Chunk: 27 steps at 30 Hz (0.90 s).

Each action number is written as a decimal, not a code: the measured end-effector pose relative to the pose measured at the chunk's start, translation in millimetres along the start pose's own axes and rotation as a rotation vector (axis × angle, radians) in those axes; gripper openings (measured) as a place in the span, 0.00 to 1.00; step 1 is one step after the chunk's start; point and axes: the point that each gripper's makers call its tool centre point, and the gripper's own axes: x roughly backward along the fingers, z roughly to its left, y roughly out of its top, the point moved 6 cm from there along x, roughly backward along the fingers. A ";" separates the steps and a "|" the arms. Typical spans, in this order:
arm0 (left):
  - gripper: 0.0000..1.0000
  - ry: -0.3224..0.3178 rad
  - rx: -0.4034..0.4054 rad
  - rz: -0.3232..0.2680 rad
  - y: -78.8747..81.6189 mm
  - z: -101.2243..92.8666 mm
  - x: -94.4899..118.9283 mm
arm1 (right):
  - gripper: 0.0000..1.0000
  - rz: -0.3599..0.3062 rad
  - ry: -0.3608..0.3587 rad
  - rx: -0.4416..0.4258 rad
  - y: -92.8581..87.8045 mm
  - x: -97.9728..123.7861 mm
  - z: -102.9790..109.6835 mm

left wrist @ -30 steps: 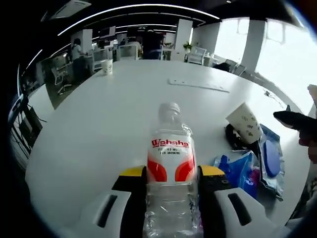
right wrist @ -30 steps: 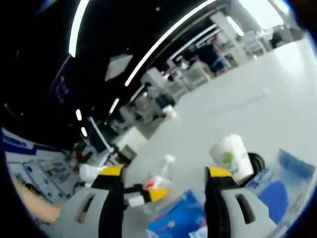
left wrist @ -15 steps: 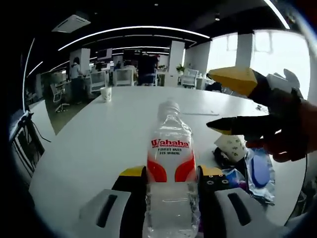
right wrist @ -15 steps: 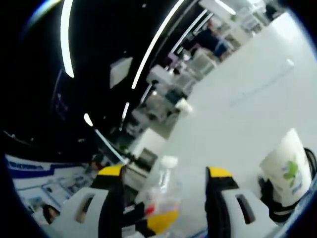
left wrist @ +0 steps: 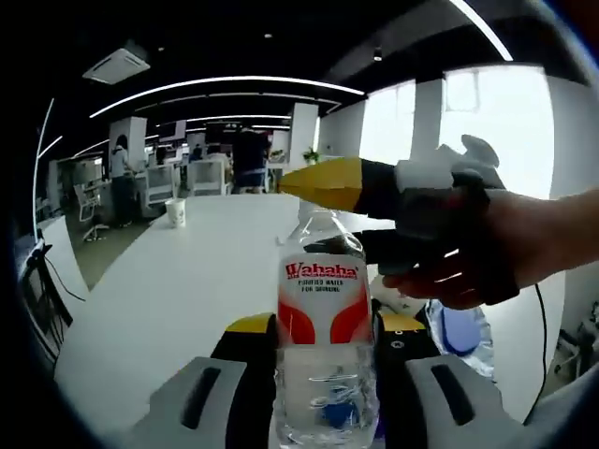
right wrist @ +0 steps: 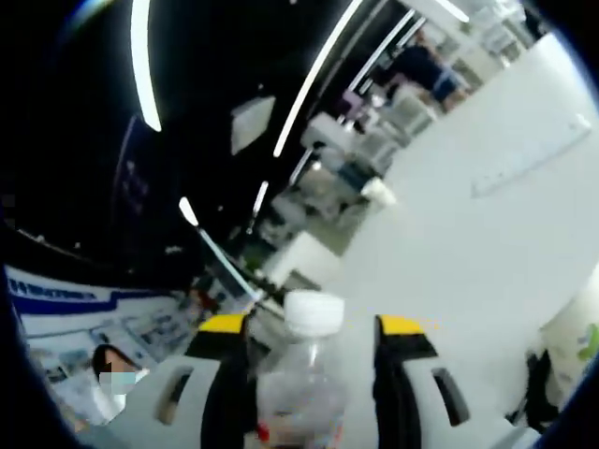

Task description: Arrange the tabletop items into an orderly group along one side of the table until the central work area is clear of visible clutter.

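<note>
A clear Wahaha water bottle point(left wrist: 323, 309) with a red and white label stands upright between the jaws of my left gripper point(left wrist: 323, 325), which is shut on its body. My right gripper point(left wrist: 316, 215) reaches in from the right in a person's hand point(left wrist: 487, 253), with one yellow-tipped finger above the bottle's white cap and the other below it. In the right gripper view the cap point(right wrist: 314, 311) sits between the jaws of my right gripper point(right wrist: 312, 325), which stand open on either side of the neck with a small gap.
The white table point(left wrist: 178, 290) stretches away, with a paper cup point(left wrist: 175, 212) at its far end. A blue packet point(left wrist: 459, 327) and a black cable point(left wrist: 539, 313) lie at the right. A patterned paper cup point(right wrist: 576, 337) and a white strip point(right wrist: 529, 161) lie on the table point(right wrist: 468, 253).
My right gripper has moved in over the bottle, so the cap now sits between its jaws, which have narrowed slightly. The left gripper still holds the bottle.
</note>
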 end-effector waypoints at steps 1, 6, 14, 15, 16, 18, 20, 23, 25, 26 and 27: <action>0.39 -0.002 0.000 -0.001 -0.1 -0.4 0.1 | 0.26 -0.002 0.014 0.037 2.4 0.8 3.1; 0.39 0.010 0.015 0.019 -6.0 4.6 -0.4 | 0.22 0.028 0.075 0.142 1.3 -2.4 21.8; 0.39 0.030 0.015 0.040 -4.4 16.4 -9.0 | 0.20 0.061 0.135 0.364 5.0 -15.6 35.5; 0.39 0.030 0.012 0.038 -2.8 18.7 -12.0 | 0.20 0.056 0.149 0.411 7.4 -17.8 37.5; 0.39 0.030 0.012 0.037 -1.3 20.8 -14.4 | 0.20 0.053 0.169 0.452 8.9 -19.6 39.5; 0.39 0.031 0.011 0.033 1.1 27.5 -22.0 | 0.20 0.052 0.206 0.544 11.0 -24.6 42.3; 0.39 0.043 0.006 0.035 0.6 35.4 -30.3 | 0.20 0.059 0.216 0.604 11.1 -30.0 41.5; 0.39 0.048 0.002 0.038 -0.7 41.5 -37.1 | 0.20 0.066 0.224 0.650 9.8 -39.8 36.0; 0.39 0.054 -0.009 0.042 -0.9 46.9 -41.6 | 0.20 0.058 0.238 0.666 9.5 -43.9 32.8; 0.39 0.053 -0.011 0.041 -0.9 49.7 -44.2 | 0.20 0.054 0.239 0.671 10.4 -46.9 30.1; 0.39 0.051 -0.013 0.042 -0.7 51.6 -46.3 | 0.20 0.053 0.238 0.673 11.6 -50.7 27.0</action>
